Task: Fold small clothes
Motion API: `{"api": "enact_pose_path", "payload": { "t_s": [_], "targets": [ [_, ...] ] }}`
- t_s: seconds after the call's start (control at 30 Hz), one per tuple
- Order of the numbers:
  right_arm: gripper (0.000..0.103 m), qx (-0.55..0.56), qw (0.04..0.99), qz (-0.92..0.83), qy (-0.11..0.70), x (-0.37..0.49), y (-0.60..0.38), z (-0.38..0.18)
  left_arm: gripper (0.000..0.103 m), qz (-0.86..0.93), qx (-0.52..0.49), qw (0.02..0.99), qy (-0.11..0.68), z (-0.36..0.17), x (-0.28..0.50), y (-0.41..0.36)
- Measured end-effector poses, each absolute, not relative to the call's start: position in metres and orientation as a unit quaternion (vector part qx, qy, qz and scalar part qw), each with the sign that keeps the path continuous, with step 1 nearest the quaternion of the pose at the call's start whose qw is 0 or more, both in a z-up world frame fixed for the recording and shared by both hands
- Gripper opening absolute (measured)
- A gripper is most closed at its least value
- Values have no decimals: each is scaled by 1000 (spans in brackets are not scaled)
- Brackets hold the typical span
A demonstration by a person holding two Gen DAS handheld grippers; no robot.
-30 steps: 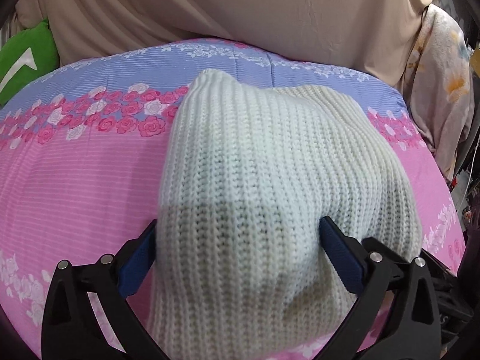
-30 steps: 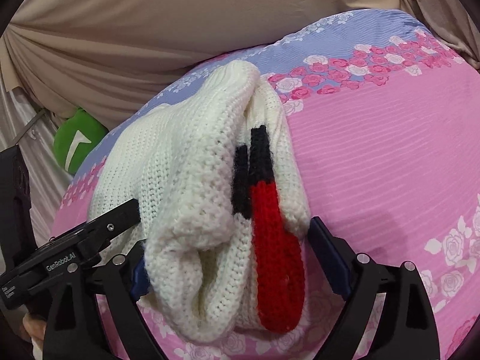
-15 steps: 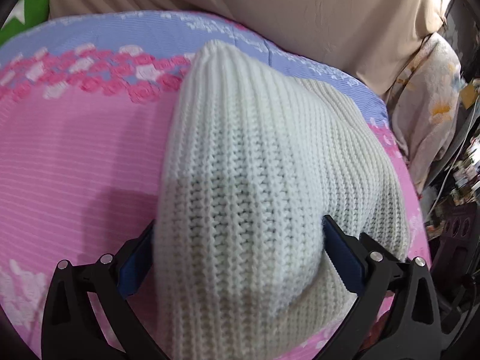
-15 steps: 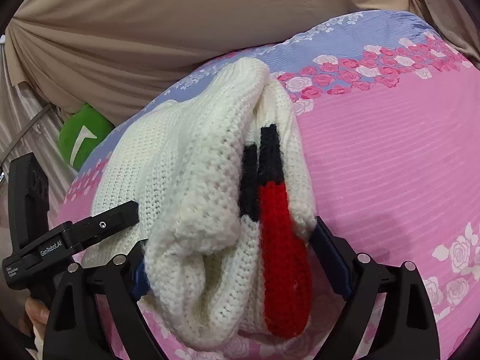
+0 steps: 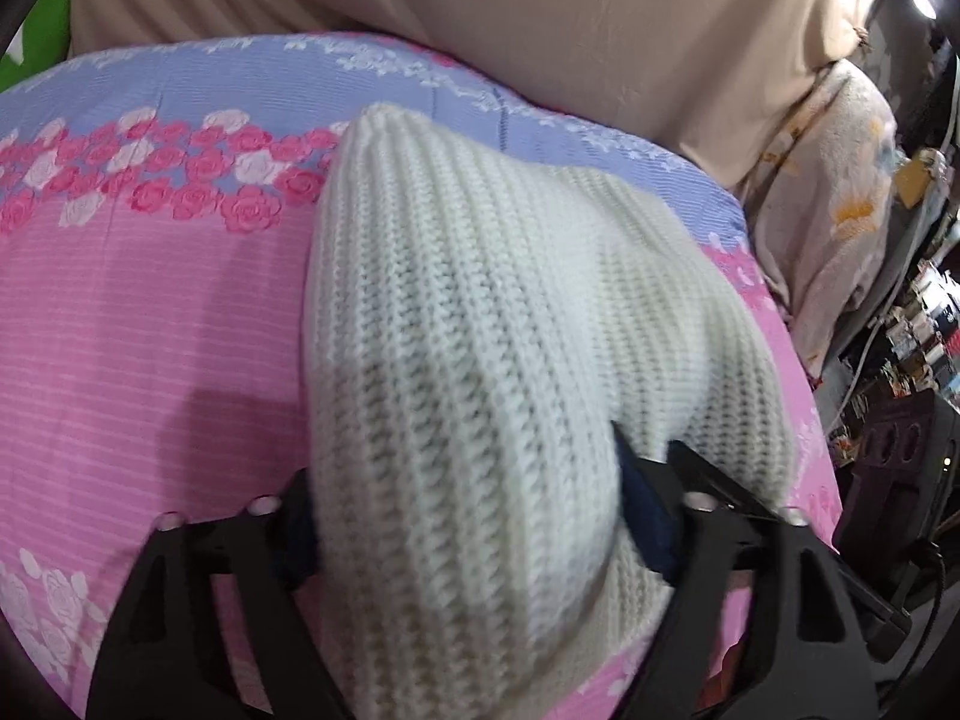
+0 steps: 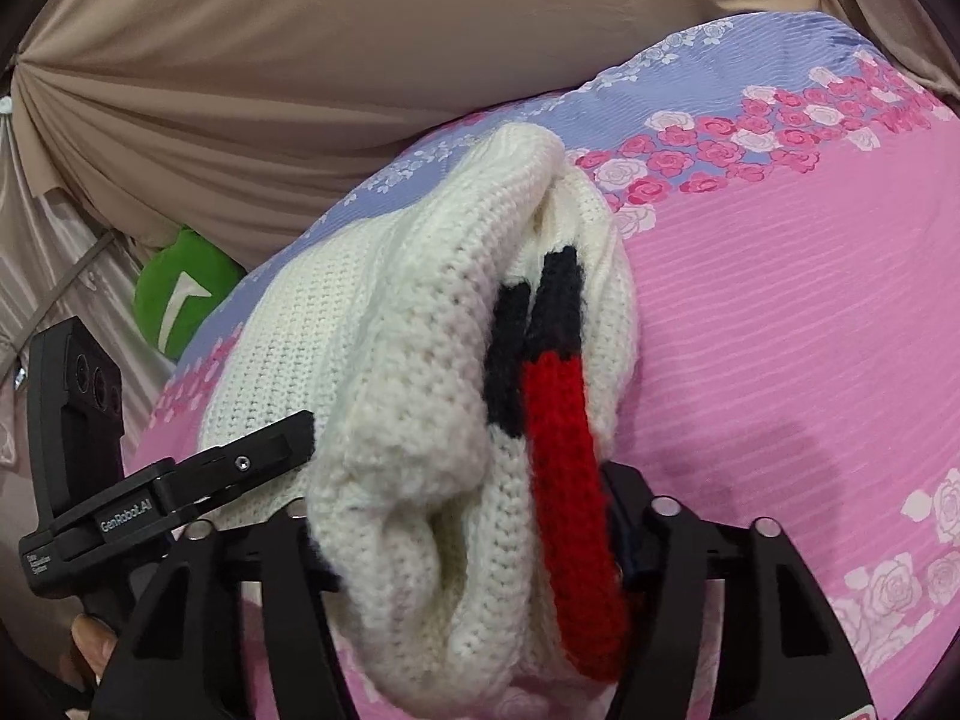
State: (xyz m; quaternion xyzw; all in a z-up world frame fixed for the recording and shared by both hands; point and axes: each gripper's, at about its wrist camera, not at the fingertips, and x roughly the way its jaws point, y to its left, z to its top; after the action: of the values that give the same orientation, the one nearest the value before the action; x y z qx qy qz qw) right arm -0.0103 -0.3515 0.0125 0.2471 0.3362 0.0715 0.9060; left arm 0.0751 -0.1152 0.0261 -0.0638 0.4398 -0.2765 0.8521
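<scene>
Left tool (image 5: 462, 516) and right tool (image 6: 468, 534), each clenched on a bunched edge of the white knit sweater (image 5: 510, 330). The sweater lies across the pink floral bed (image 5: 150, 330), its red-and-black stripe (image 6: 558, 414) by the right tool. Open bedsheet on both sides; beige curtain (image 6: 300, 60) bounds the bed's far edge.

Black hand-held gripper (image 6: 468, 540) frames, silver screws, blue pads (image 5: 645, 516) ("GenRobot.AI" lettering).
</scene>
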Motion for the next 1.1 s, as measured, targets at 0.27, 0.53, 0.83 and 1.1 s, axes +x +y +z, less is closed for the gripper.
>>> {"api": "enact_pose_path", "payload": {
  "t_s": [0.27,0.53,0.83,1.1],
  "targets": [
    [43,208,939,77,262,-46,-322,93,48,-353,-67,847,391,96,59,-89],
    [44,139,974,139,109,-81,-260,210,48,-372,-38,903,211,224,10,-26],
    [65,145,947,106,267,42,-201,92,67,-246,8,920,305,133,106,22],
    [62,188,926,103,310,36,-209,57,67,-228,-83,905,350,76,108,99]
  ]
}}
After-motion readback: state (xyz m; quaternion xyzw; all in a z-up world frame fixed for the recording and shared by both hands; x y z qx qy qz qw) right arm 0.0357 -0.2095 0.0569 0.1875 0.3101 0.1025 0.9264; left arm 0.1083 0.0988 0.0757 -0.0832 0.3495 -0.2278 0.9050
